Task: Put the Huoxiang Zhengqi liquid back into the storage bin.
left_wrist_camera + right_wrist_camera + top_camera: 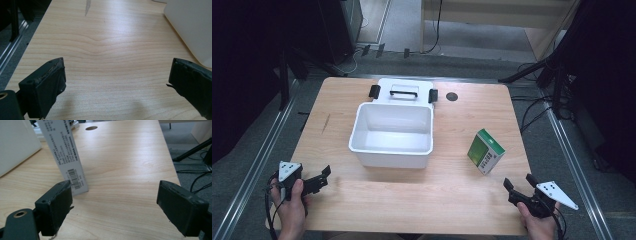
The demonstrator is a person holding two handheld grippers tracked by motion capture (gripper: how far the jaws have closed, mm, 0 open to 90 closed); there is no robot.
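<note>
One green box (485, 150) stands on the worktop (337, 100), right of centre, with its narrow white printed side and barcode turned toward the right tongs; in the right gripper view that side (65, 152) rises just beyond the near jaw.

From the left: one left tongs (325, 175), held in a hand (292, 205) at the near left corner, jaws spread wide with only bare wood between them, as the left gripper view (116, 85) shows. Next, one white bin (392, 134), open-topped, sits at the middle of the worktop, well apart from both tongs; its wall (192, 27) edges into the left gripper view. Behind it, touching its far side, lies one white lid (404, 90) with one black handle and two black clasps. One round dark hole (452, 96) marks the wood right of the lid. Then the box, near the bin but apart from it. Last, one right tongs (518, 182), in the hand (539, 220) at the near right corner, released and gaping (115, 202), gripping nothing.

Nothing lies between the right tongs and the box.
</note>
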